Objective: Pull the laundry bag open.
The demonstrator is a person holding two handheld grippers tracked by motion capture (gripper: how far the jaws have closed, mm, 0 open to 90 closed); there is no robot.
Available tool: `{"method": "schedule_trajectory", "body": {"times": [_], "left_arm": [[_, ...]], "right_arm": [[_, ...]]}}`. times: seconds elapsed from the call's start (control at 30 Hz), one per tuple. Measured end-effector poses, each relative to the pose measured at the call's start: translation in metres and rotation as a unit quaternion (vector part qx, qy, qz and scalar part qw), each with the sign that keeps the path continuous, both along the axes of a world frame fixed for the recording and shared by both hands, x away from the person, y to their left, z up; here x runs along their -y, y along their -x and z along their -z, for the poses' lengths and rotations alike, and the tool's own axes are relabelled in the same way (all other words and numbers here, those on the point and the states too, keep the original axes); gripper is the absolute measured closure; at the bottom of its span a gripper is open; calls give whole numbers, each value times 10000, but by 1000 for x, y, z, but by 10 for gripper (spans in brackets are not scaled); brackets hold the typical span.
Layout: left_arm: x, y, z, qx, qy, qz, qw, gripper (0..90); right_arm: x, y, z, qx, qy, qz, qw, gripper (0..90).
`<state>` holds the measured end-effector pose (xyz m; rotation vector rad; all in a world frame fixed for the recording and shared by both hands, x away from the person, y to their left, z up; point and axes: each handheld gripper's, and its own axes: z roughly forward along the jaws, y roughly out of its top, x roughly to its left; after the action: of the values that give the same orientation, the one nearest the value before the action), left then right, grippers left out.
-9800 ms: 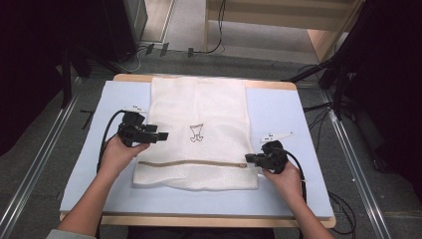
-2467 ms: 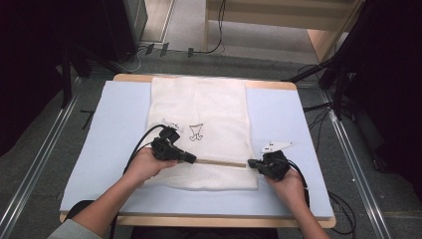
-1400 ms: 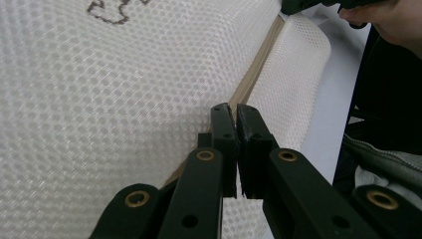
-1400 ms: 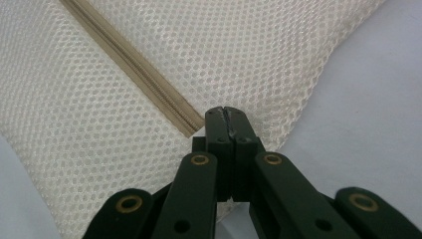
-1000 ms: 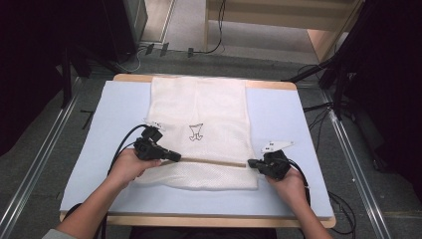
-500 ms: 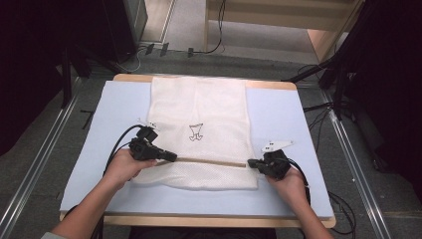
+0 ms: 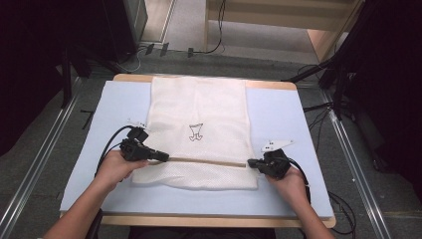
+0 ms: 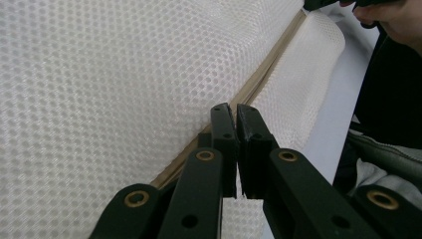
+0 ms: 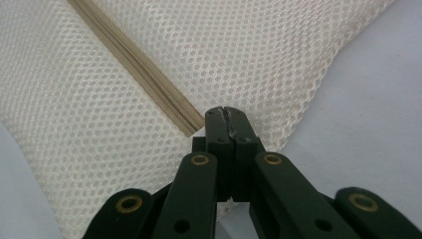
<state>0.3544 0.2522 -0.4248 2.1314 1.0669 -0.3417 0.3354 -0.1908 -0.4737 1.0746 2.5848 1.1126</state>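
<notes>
A white mesh bag (image 7: pixel 199 109) lies flat on the pale blue mat (image 7: pixel 278 114). A beige zipper (image 7: pixel 209 162) runs across the bag near its front end. My left gripper (image 7: pixel 165 158) is at the zipper's left end, its jaws shut where the zipper (image 8: pixel 259 84) runs in under them. The pull itself is hidden between the jaws of the left gripper (image 8: pixel 234 110). My right gripper (image 7: pixel 250 163) is shut on the bag's mesh just past the zipper's right end. In its own view, the right gripper (image 9: pixel 225 112) pinches the mesh beside the zipper (image 9: pixel 144 69).
A small dark print (image 7: pixel 195 132) marks the middle of the bag. The mat covers a wooden table with bare blue margins left and right of the bag. Cables and metal rails lie on the floor around the table. The other hand (image 8: pixel 388 15) shows at the far end of the zipper.
My left gripper has slid left along the zipper, and the visible beige line has grown longer behind it. The right gripper has stayed put at the bag's right edge.
</notes>
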Motion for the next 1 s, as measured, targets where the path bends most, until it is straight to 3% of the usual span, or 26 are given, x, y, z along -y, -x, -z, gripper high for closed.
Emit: {"method": "schedule_trajectory", "body": {"times": [0.3, 0.5, 1.0], "left_arm": [[-6, 2, 0, -52, 25, -76, 10000, 888], [-20, 3, 0, -89, 38, -178, 9998, 888], [-43, 10, -3, -3, -11, -454, 9990, 887]], "right_arm": [[1, -1, 0, -41, -5, -14, 10000, 900], [1, -1, 0, -58, -9, -31, 10000, 900], [2, -3, 1, -61, -72, -117, 9999, 900]]}}
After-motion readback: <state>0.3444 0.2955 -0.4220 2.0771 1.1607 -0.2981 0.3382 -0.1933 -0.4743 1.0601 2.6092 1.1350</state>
